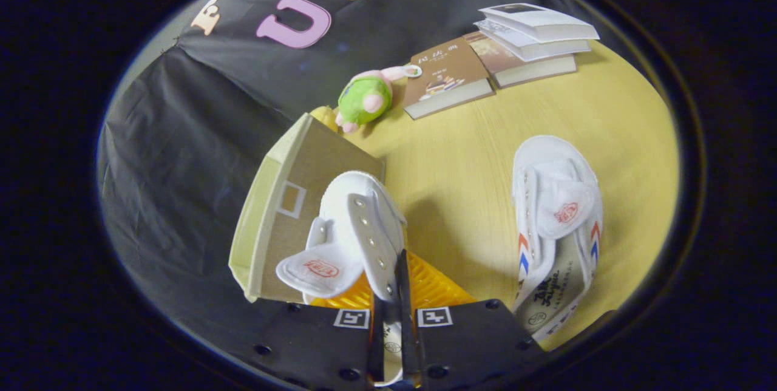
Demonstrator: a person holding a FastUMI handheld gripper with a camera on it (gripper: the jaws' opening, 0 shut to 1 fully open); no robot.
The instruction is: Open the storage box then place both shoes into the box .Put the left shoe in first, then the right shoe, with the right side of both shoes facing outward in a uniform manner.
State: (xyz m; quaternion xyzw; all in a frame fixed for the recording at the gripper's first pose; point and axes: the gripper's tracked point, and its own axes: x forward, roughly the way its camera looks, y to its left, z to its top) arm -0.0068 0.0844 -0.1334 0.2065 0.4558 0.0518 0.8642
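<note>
White shoe (pixel 358 221) side pinched in nearly closed hand-held gripper (pixel 393 312)

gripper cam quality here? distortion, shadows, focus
Gripper view: strong fisheye bend, the table edge curves; soft light, a faint shadow beside the held shoe; the gripper is shut on that shoe's side wall, close and slightly soft; the other shoe and the books are fairly sharp; no glare.
</note>
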